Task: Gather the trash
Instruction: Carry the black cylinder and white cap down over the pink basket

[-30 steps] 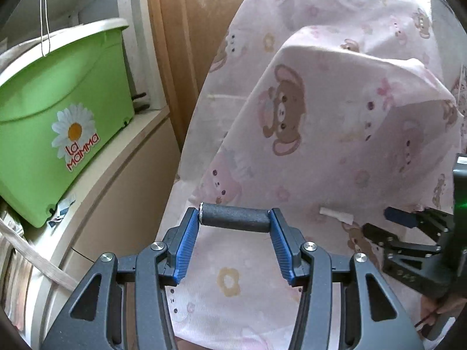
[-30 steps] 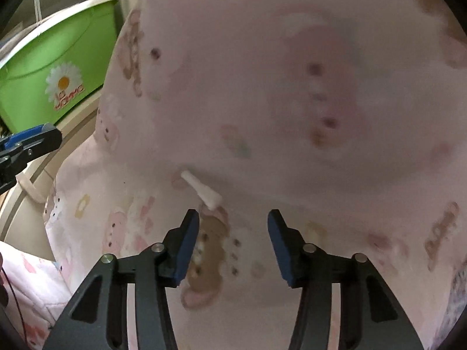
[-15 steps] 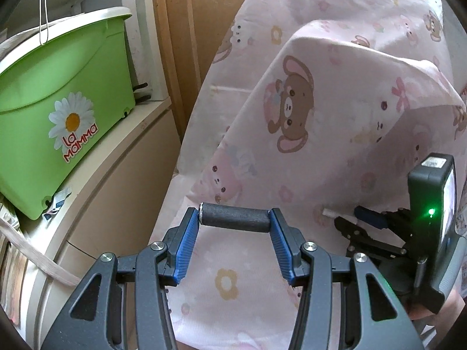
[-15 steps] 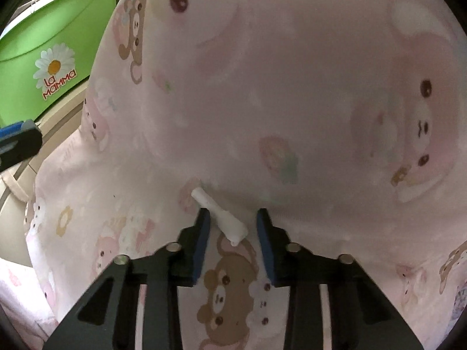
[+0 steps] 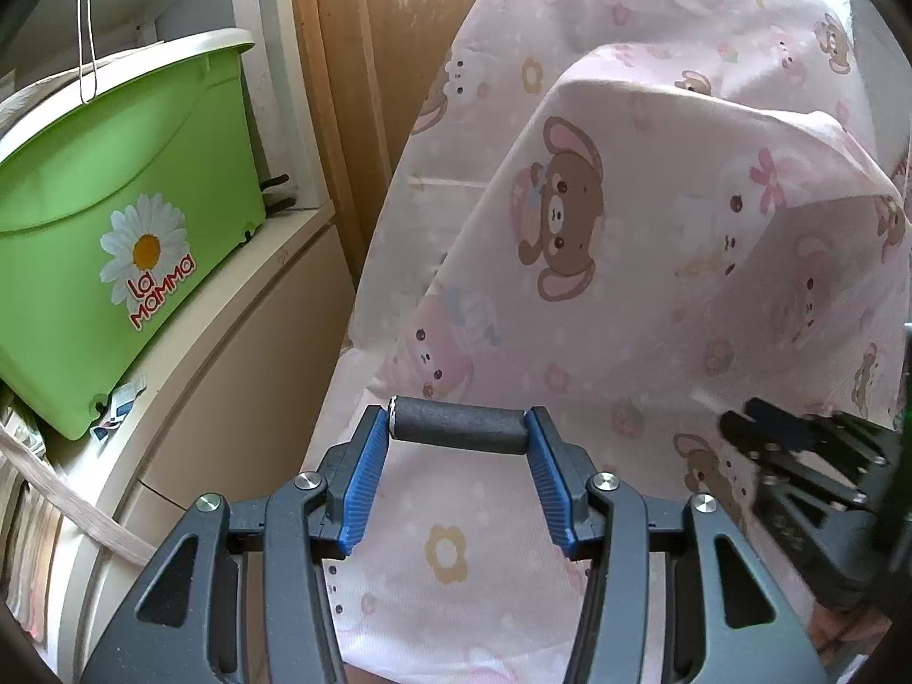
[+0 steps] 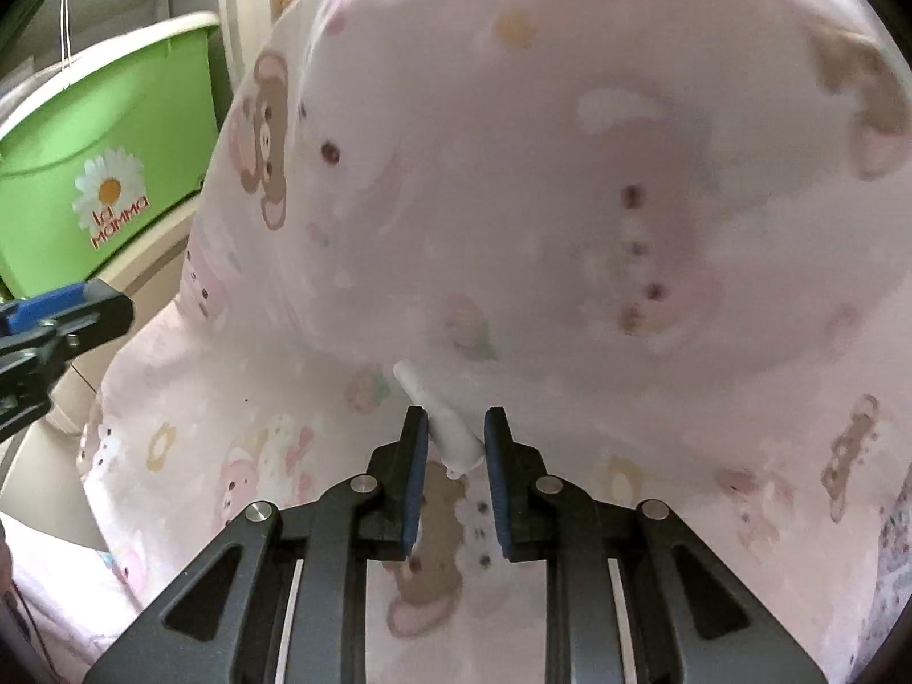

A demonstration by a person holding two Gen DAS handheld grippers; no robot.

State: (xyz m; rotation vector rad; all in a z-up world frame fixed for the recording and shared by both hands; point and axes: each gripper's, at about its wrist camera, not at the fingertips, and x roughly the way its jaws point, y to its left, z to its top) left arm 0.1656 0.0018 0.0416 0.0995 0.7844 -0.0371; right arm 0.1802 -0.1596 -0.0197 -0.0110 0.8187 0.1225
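A short dark grey foam cylinder (image 5: 459,433) spans the blue pads of my left gripper (image 5: 456,423), which is shut on it above the pink bear-print sheet (image 5: 627,171). A small white tube-shaped scrap (image 6: 419,390) lies slantwise between the pads of my right gripper (image 6: 456,427); both pads press on it just over the sheet (image 6: 570,199). In the left wrist view the right gripper (image 5: 758,427) shows at the right edge with the white scrap's tip (image 5: 704,399) poking out. The left gripper's finger (image 6: 57,313) enters the right wrist view from the left.
A green plastic tub (image 5: 114,228) with a daisy label stands on a beige cabinet (image 5: 239,342) to the left, also in the right wrist view as the tub (image 6: 97,142). A wooden panel (image 5: 353,85) rises behind. The draped sheet forms a tall mound ahead.
My right gripper's jaws narrowed from wide apart to pressing on the white scrap, then drew back to the right in the left wrist view. The left gripper kept still with its cylinder.
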